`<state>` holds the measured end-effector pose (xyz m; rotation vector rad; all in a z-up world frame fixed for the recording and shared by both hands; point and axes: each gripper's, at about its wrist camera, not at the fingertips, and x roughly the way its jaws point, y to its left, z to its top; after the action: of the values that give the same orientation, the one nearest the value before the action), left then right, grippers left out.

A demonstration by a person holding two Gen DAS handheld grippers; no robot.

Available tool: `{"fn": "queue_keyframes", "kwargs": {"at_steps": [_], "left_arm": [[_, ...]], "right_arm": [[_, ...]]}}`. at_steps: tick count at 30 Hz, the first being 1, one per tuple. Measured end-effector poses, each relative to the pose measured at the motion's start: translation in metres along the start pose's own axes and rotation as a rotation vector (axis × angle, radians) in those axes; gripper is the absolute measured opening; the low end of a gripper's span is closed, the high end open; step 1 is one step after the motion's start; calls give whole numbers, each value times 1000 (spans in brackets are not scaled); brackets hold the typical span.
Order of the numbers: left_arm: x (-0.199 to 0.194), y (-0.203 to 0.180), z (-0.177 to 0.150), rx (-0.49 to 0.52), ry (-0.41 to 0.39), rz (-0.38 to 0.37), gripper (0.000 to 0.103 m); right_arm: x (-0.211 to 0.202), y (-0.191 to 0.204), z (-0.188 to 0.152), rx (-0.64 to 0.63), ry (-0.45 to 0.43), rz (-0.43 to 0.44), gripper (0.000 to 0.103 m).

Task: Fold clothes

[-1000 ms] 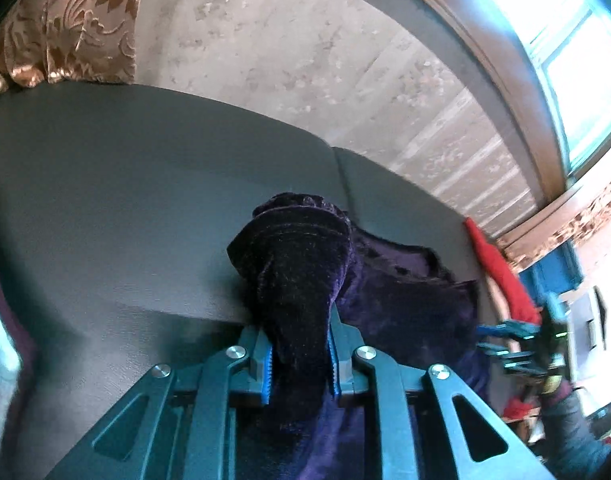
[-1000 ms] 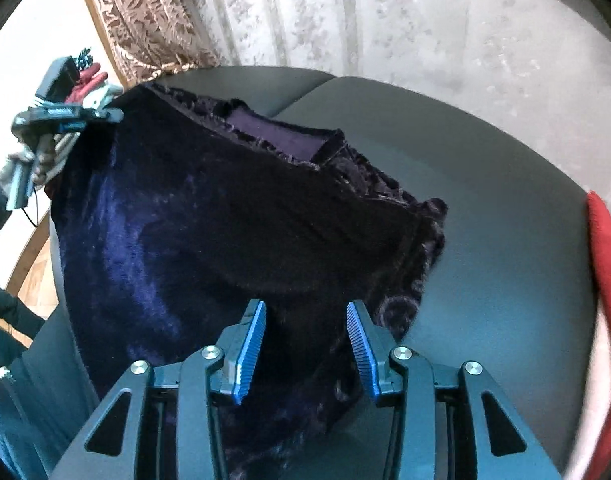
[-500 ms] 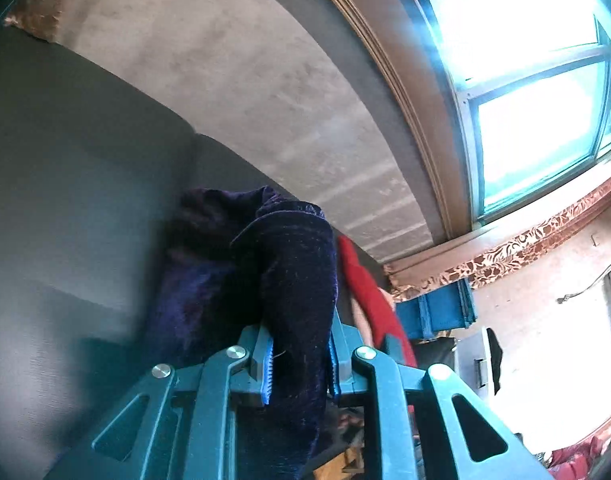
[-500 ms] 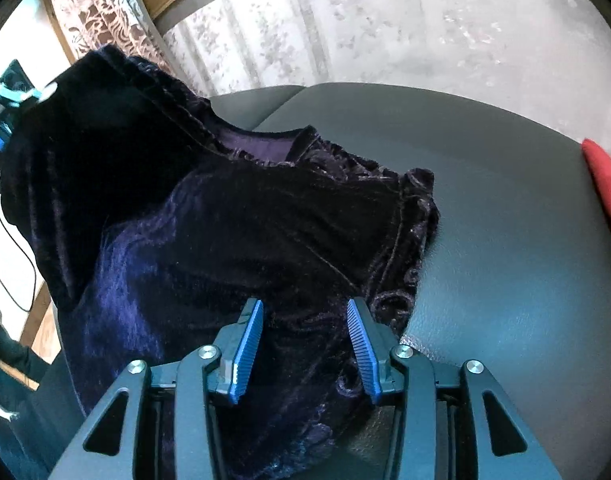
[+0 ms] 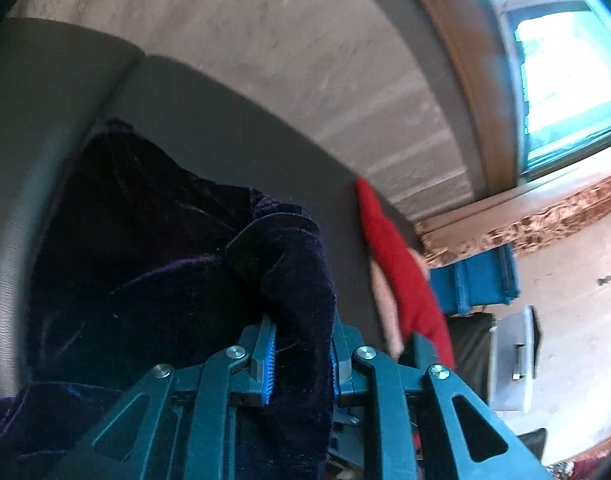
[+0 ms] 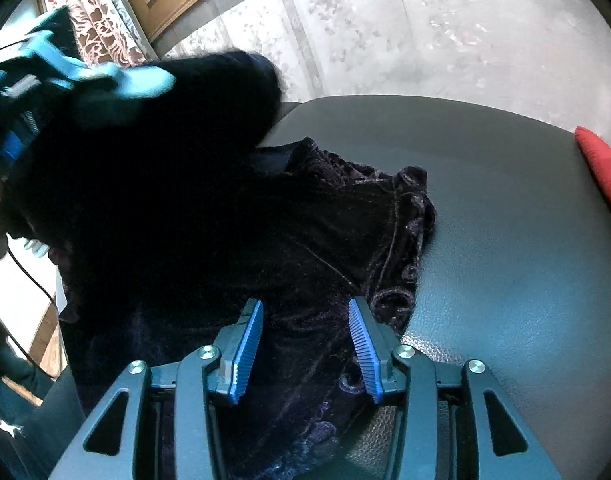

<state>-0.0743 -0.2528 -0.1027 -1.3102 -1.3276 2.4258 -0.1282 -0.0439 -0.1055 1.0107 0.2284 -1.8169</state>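
Daylight glare from the window point(image 5: 561, 76) overexposes that corner; fisheye edges bend, motion blur smears both views, garment point(image 6: 225, 216) underexposed.

In the right wrist view the left hand-held gripper point(image 6: 85, 76) is smeared by motion blur and cut by the left edge, so how its jaws stand cannot be read there. The lifted part of the dark velvet garment point(image 6: 209, 208) is too dark for detail. The red cloth point(image 6: 603, 164) runs off the right edge. The left wrist view's window point(image 5: 565, 76) is blown out.

The left gripper point(image 5: 301, 354) clamps a bunched fold of dark purple velvet garment point(image 5: 153, 256) above the grey couch point(image 5: 233, 120).
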Motion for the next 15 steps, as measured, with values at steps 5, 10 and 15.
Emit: {"fn": "queue_keyframes", "kwargs": {"at_steps": [5, 10, 15], "left_arm": [[34, 4, -10, -24, 43, 43, 19], [39, 4, -10, -57, 34, 51, 19], [39, -2, -14, -75, 16, 42, 19]], "right_arm": [[0, -1, -2, 12, -13, 10, 47], [0, -1, -4, 18, -18, 9, 47], [2, -2, -2, 19, -20, 5, 47]]}}
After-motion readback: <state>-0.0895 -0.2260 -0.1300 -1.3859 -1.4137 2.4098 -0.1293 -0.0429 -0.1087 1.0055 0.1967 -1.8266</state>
